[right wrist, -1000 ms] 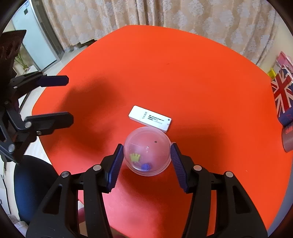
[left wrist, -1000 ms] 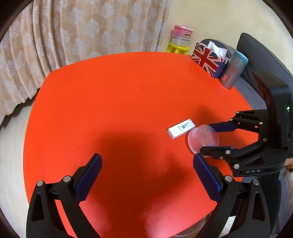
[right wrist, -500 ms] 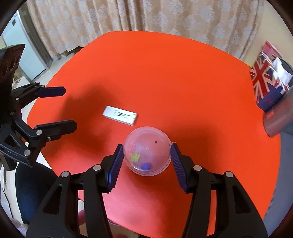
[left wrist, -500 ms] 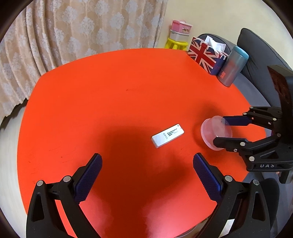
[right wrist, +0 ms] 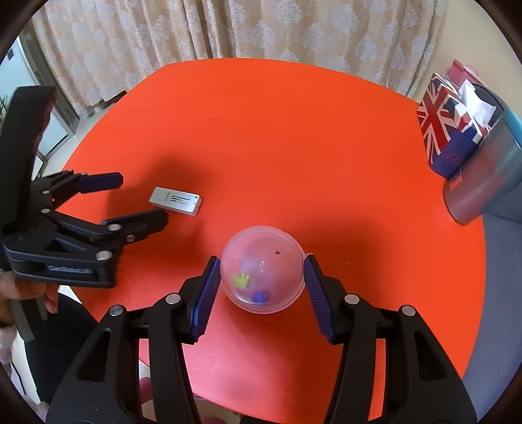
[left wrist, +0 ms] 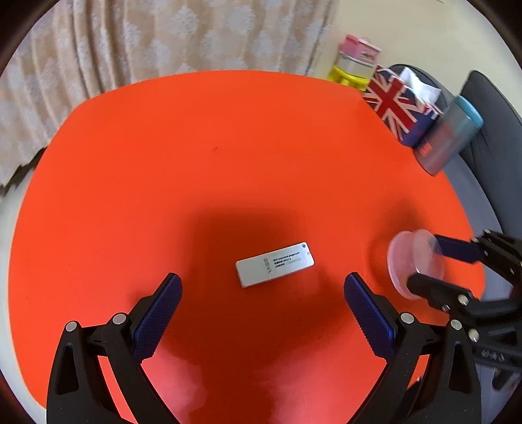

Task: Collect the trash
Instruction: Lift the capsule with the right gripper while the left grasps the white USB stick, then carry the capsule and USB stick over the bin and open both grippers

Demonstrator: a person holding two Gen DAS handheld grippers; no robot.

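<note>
Holding clear ball tight between blue pads: right tongs clamped on both sides, so ball can't roll off. Ball sits low over near edge of surface, tiny yellow crown and blue bit inside. White flat stick lies flat on surface, just ahead of left tongs, spread wide, nothing gripped, lined up as if to grab stick next. Red round surface mostly bare. Flag tissue box and grey-blue cup at far right edge. Beige curtain behind.
</note>
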